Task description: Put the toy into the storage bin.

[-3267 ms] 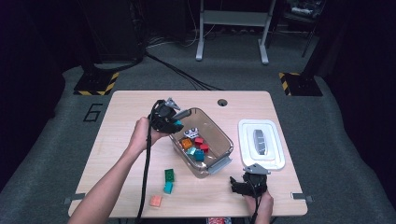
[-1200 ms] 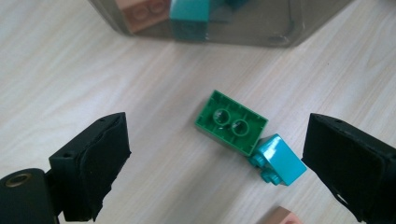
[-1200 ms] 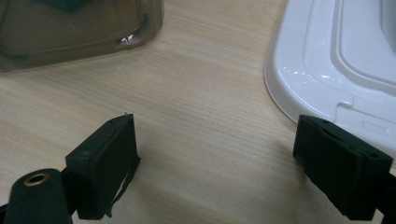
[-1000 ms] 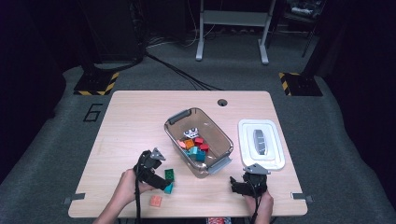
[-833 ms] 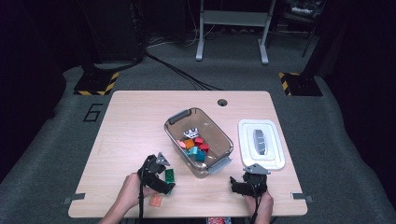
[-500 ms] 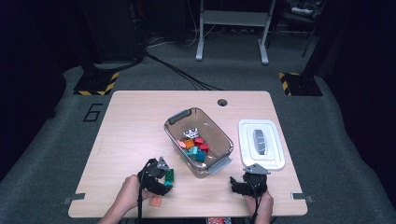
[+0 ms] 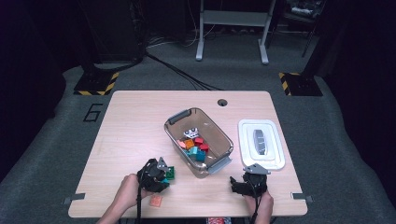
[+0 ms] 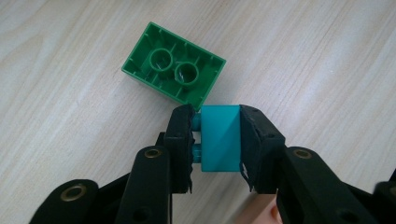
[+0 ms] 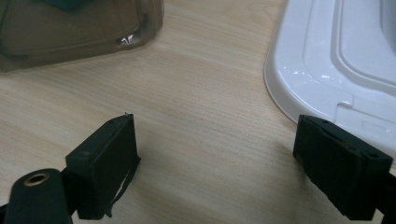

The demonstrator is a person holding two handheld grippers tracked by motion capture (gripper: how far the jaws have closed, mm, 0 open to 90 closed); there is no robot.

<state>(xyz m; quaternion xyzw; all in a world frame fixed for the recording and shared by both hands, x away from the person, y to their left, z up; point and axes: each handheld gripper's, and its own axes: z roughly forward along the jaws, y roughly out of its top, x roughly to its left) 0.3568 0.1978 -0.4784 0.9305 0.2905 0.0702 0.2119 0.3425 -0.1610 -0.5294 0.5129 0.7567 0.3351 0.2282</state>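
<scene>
Left gripper (image 8: pixel 217 140): your jaws have just closed on the teal brick (image 8: pixel 220 138), beside the green brick (image 8: pixel 173 69).
Right gripper (image 9: pixel 215 168): yours gapes wide, empty.

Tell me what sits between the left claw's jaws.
A teal block, pinched by the left claw in the left gripper view; a green brick lies just beyond.
</scene>
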